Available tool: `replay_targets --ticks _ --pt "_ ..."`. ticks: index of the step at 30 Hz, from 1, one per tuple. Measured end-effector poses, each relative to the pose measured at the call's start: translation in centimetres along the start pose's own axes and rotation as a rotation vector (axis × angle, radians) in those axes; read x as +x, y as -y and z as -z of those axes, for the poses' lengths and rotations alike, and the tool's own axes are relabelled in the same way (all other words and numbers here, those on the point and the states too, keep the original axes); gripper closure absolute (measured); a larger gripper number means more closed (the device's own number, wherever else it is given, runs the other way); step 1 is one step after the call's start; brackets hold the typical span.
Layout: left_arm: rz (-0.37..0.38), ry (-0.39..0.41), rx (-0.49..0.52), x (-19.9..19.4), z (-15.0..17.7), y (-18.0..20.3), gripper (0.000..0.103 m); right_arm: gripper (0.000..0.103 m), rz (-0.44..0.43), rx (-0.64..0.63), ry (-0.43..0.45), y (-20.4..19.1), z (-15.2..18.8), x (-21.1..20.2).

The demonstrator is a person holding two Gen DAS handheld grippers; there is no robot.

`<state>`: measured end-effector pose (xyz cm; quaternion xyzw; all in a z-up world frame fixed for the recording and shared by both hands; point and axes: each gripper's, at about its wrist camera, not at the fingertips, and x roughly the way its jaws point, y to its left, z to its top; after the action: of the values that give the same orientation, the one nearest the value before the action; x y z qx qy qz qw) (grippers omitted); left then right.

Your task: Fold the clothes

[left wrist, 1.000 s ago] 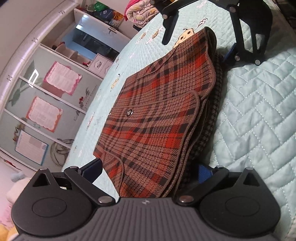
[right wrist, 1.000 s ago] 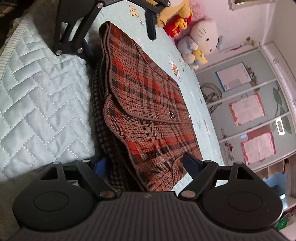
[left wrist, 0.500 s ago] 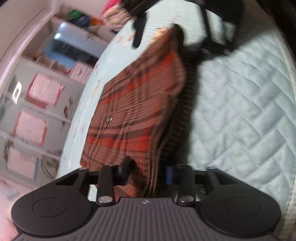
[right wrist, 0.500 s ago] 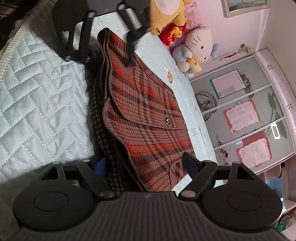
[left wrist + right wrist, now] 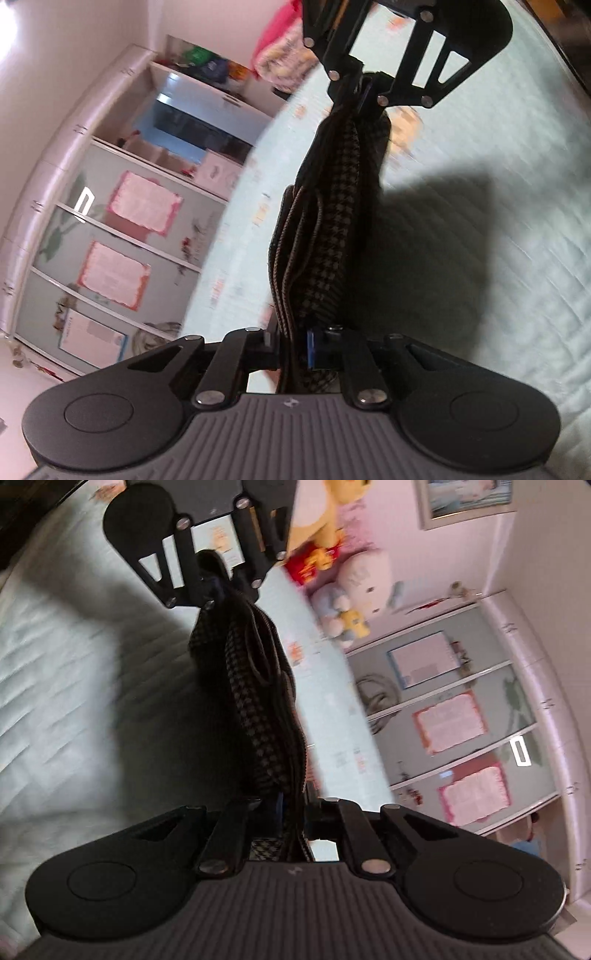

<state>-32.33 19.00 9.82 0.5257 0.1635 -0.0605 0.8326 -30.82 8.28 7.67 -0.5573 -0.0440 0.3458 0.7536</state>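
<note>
The folded plaid garment (image 5: 332, 221) hangs edge-on above the bed, showing its dark houndstooth lining and brown piping. My left gripper (image 5: 291, 350) is shut on its near end. My right gripper (image 5: 360, 92) pinches the far end, facing me. In the right wrist view the same garment (image 5: 258, 701) runs from my right gripper (image 5: 293, 823), shut on it, up to the left gripper (image 5: 214, 587). The red plaid face is hidden. The garment casts a broad shadow on the quilt.
The pale blue quilted bedspread (image 5: 498, 258) lies below. A wardrobe with pink papers (image 5: 122, 236) stands along the bed's far side. Plush toys (image 5: 354, 587) sit at one end, and a pile of bedding (image 5: 284, 62) at the other.
Both grippers closed on the garment's near edge and lifted it off the bed. It lay flat with the plaid up; now it hangs edge-on between them.
</note>
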Motion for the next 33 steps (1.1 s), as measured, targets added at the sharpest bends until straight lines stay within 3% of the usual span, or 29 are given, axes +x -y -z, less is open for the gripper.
replay_targets --ticks 6,11,14,17,18,20,22,26,27,28,29,30,32,33 --pt "-0.021 0.084 0.002 -4.0 -4.0 -10.1 0.091 0.098 0.027 -0.008 0.026 9.6 -2.8 -4.6" --pt "0.044 0.138 0.021 -8.0 -7.3 -17.2 0.091 0.099 0.005 -0.016 0.049 17.1 -5.3 -10.1" --pt "0.100 0.150 0.019 -8.3 -8.5 -20.3 0.090 0.103 -0.010 -0.006 0.047 20.7 -6.1 -11.4" --pt "0.151 0.123 0.012 -4.6 -8.1 -21.1 0.092 0.103 -0.049 0.014 0.029 22.0 -5.8 -9.5" --pt "0.167 0.112 0.006 -3.0 -7.8 -21.2 0.099 0.103 -0.074 0.029 0.022 22.0 -5.3 -8.0" --pt "0.209 0.083 -0.027 1.2 -6.5 -21.2 0.098 0.103 -0.131 0.063 0.007 21.8 -4.2 -4.7" --pt "0.287 0.037 -0.100 7.3 -4.0 -20.5 0.098 0.103 -0.190 0.145 -0.034 20.4 -2.0 1.2" --pt "0.341 -0.136 -0.205 18.6 1.7 -15.6 0.094 0.099 -0.310 0.317 -0.122 17.3 2.5 13.5" --pt "0.359 -0.184 -0.258 20.8 3.1 -14.5 0.094 0.083 -0.328 0.372 -0.157 15.9 3.9 16.2" --pt "0.372 -0.225 -0.316 22.6 4.5 -13.6 0.094 0.061 -0.341 0.441 -0.199 14.6 5.4 18.4" --pt "0.372 -0.252 -0.381 23.2 5.7 -13.0 0.094 0.057 -0.341 0.513 -0.228 13.7 6.6 19.6" --pt "0.371 -0.267 -0.459 23.4 6.9 -12.6 0.091 0.057 -0.324 0.611 -0.236 13.3 8.0 19.7" --pt "0.356 -0.241 -0.667 21.9 9.5 -13.0 0.070 0.056 -0.309 0.796 -0.242 12.1 10.3 18.4" --pt "0.342 -0.228 -0.772 21.0 10.9 -13.1 0.047 0.054 -0.321 0.875 -0.244 11.3 11.0 17.1"
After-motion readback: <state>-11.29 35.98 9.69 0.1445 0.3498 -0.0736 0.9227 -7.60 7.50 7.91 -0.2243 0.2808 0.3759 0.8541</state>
